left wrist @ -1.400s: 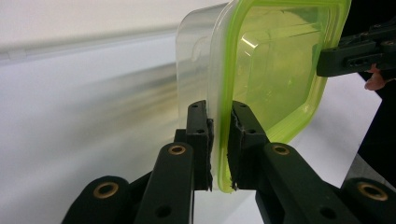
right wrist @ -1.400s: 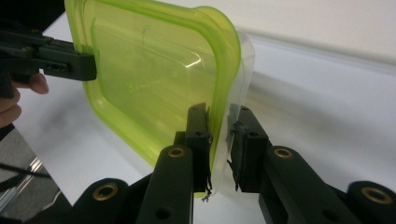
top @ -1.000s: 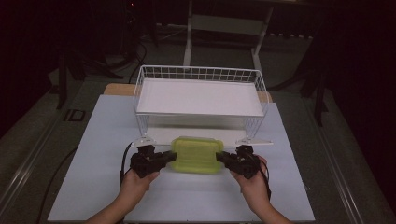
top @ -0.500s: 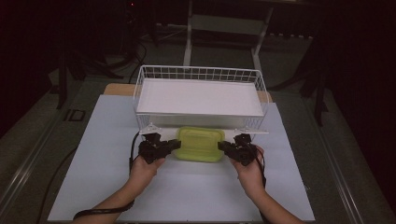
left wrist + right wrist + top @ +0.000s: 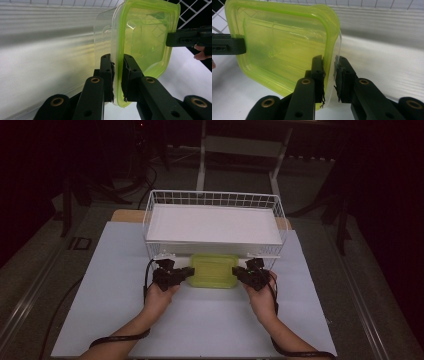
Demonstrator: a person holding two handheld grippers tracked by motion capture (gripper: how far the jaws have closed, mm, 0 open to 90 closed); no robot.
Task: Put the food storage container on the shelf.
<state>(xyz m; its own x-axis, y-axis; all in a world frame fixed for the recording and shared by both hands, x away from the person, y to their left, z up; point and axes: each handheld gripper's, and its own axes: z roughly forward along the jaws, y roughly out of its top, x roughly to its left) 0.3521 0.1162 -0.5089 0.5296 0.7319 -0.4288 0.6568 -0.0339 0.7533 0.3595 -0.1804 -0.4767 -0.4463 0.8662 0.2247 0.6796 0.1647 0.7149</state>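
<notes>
A clear plastic container with a lime-green lid (image 5: 214, 269) hangs level between my two grippers, just in front of the white wire basket (image 5: 150, 215). My left gripper (image 5: 187, 271) is shut on its left rim. In the left gripper view the container (image 5: 147, 37) stands on edge, and the left gripper (image 5: 117, 58) pinches the lid's lip. My right gripper (image 5: 237, 271) is shut on the opposite rim. In the right gripper view the right gripper (image 5: 329, 61) clamps the edge of the container (image 5: 282, 45), with the left gripper's jaw at the far side.
The wire basket holds a white ribbed panel (image 5: 215, 225) and stands at the back of the white table (image 5: 100, 290). A short gap lies under its front, behind the container. Cables trail from both grippers along the forearms.
Both hands have carried the container away from the person, toward the front of the wire basket, and a little lower. The grips look the same.
</notes>
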